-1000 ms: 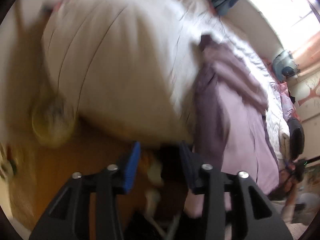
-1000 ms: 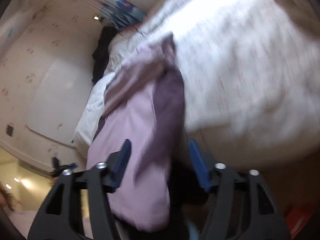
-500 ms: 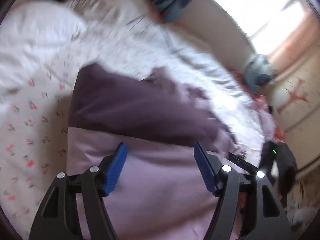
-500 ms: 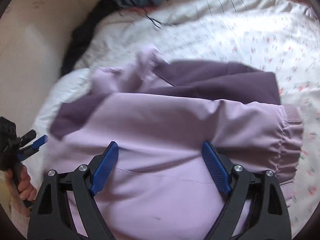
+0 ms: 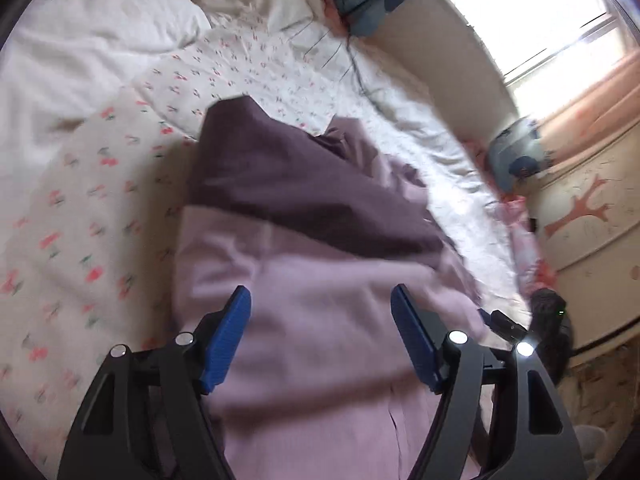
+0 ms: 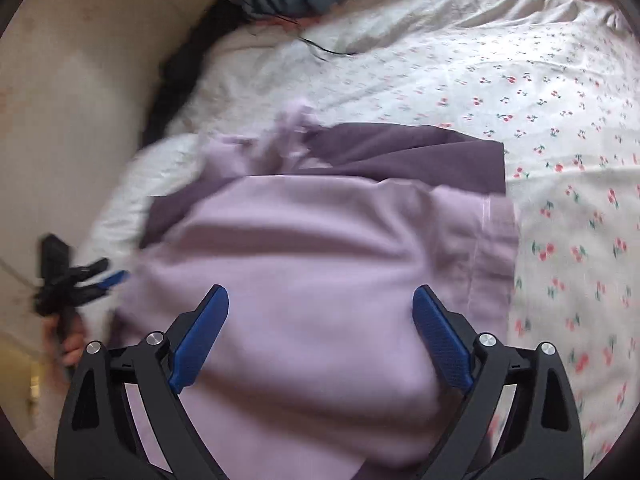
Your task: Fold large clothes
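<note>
Left wrist view: a purple top lies on a cherry sheet.
Window far right. Both claws, left and right, are opening, gripping nothing.

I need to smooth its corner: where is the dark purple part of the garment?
In both wrist views the dark purple part lies on the cherry-print bedsheet, beyond the lilac part.
</note>
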A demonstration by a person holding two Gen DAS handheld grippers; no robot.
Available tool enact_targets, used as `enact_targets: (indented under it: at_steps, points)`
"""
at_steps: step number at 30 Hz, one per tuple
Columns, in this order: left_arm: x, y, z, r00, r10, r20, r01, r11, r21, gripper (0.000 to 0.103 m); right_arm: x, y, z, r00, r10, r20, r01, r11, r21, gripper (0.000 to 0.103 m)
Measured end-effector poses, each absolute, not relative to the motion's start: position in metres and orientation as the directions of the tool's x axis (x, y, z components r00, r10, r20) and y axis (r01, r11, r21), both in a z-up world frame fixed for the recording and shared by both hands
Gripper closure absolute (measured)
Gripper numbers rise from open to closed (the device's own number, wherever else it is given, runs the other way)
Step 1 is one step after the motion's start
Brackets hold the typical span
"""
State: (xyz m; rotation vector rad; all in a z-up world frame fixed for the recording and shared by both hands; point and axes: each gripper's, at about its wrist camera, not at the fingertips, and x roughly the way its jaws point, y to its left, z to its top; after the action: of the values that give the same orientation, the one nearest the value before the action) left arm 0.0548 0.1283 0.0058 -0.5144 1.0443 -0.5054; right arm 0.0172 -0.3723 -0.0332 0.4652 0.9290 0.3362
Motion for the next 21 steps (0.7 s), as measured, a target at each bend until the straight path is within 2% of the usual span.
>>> enact_targets:
  at_steps: [3, 6, 12, 15, 21]
  points:
    - [0.001, 0.178, 0.023, 0.406, -0.584, -0.702, 0.181, 0.805, -0.565, 0.015, -0.062, -0.39, -0.016, 0.5, 0.521, -0.692, -0.131, 0.835, 0.534, 0.007]
    - [-0.056, 0.228, 0.011, 0.347, -0.591, -0.728, 0.169, 0.803, -0.571, 0.008, -0.144, -0.415, -0.016, 0.425, 0.589, -0.687, -0.131, 0.791, 0.598, 0.007]
    - [-0.161, 0.283, -0.051, 0.19, -0.679, -0.709, 0.085, 0.731, -0.677, 0.008, -0.28, -0.46, -0.059, 0.337, 0.732, -0.593, 0.006, 0.628, 0.779, 0.007]
    - [-0.192, 0.292, -0.081, 0.142, -0.771, -0.621, 0.048, 0.632, -0.773, 0.008, -0.309, -0.462, -0.07, 0.315, 0.772, -0.552, 0.018, 0.577, 0.817, 0.007]
    - [-0.219, 0.273, -0.124, 0.047, -0.889, -0.456, 0.022, 0.457, -0.889, 0.008, -0.316, -0.435, -0.104, 0.262, 0.875, -0.408, 0.015, 0.419, 0.908, 0.007]
